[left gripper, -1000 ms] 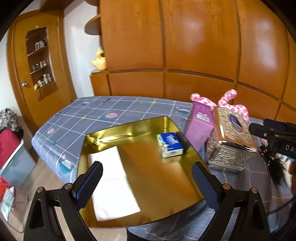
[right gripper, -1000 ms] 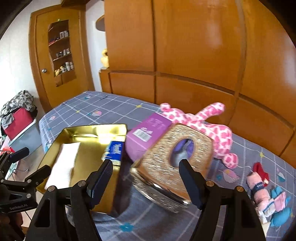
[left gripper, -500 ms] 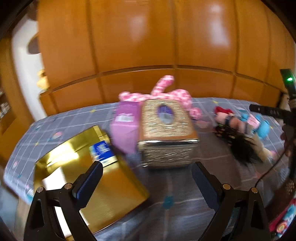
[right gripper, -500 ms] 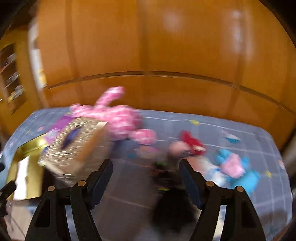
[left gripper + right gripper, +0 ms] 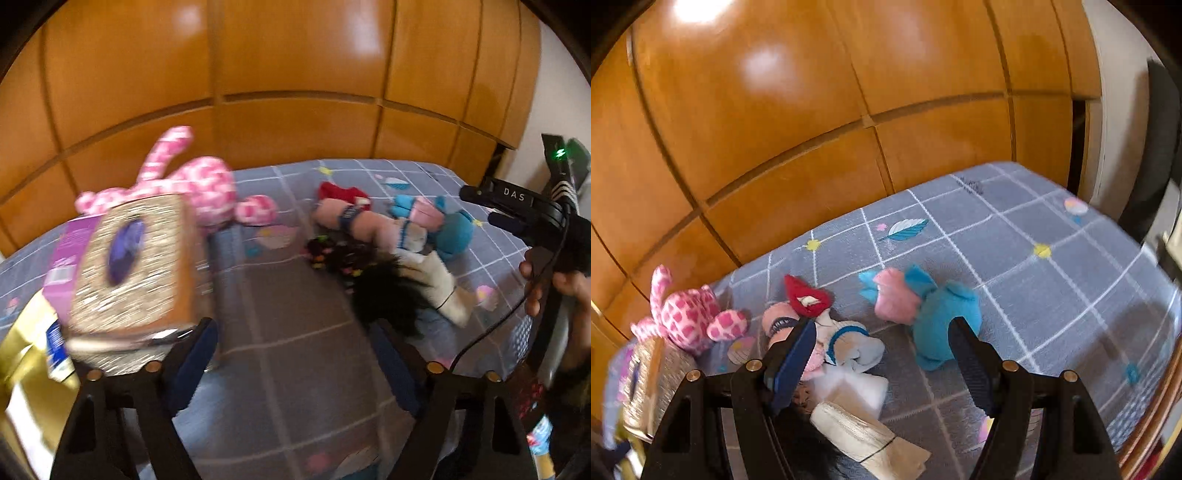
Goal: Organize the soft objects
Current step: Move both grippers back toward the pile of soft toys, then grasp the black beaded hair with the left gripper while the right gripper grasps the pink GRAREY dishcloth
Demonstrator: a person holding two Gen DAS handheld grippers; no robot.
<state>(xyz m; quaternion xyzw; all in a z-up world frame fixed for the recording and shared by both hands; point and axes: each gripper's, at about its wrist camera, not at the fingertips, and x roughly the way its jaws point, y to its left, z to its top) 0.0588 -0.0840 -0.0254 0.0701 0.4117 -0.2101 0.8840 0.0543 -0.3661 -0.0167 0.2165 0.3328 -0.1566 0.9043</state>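
— Blue-padded right tongs (image 5: 882,363) hang spread wide over the bed (image 5: 1052,258), gripping nothing. Which step is this?

— Reaching, I'd judge; nothing soft is picked up yet. Nearest, under the tongs, a doll (image 5: 846,354) lies on the bed with black hair and pale cloth; just beyond it sits a blue plush (image 5: 942,314), and a pink spotted plush (image 5: 687,317) lies farther left.

— And the left tongs (image 5: 291,365)?

— Open too, empty, over bare bed. A glittery box (image 5: 136,266) sits just left of them, a gold tray (image 5: 22,354) at the edge.

— Next move?

— Probably lower onto the doll or blue plush, straddle a bulky part, close gently, then carry it towards the tray.
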